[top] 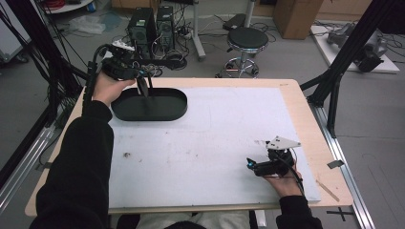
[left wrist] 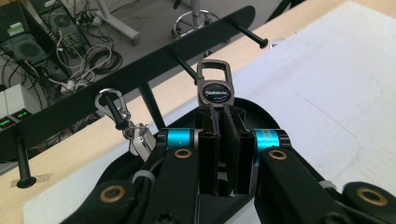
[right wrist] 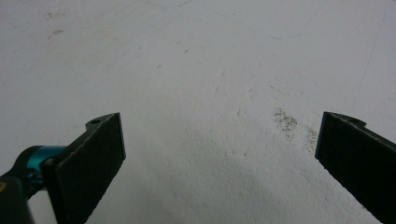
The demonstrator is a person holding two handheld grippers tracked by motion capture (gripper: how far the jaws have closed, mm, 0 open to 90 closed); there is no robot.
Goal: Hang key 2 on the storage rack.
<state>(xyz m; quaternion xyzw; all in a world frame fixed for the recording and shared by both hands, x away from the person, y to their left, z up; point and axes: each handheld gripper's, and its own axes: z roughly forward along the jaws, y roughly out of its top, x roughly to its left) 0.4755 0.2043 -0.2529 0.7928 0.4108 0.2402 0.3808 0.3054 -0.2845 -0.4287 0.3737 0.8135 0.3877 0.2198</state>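
Held a carabiner keychain (left wrist: 214,88) in the left hand-held gripper (left wrist: 219,114), just short of the rack's peg (left wrist: 187,68). Needed its clip hooked there. Right hand-held gripper (right wrist: 219,140) wide, empty.

Left claw (top: 143,85) raised with jaws pinched together; right claw (top: 250,163) low, jaws spread wide.

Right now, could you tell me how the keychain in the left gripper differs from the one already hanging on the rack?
The held keychain is clamped between the left gripper's shut jaws, off any peg; the hung keychain dangles from a rack peg. The held one shows a dark round emblem and a squarish clasp; the hung one has a rounder silver clip. Both are metal clip keychains.
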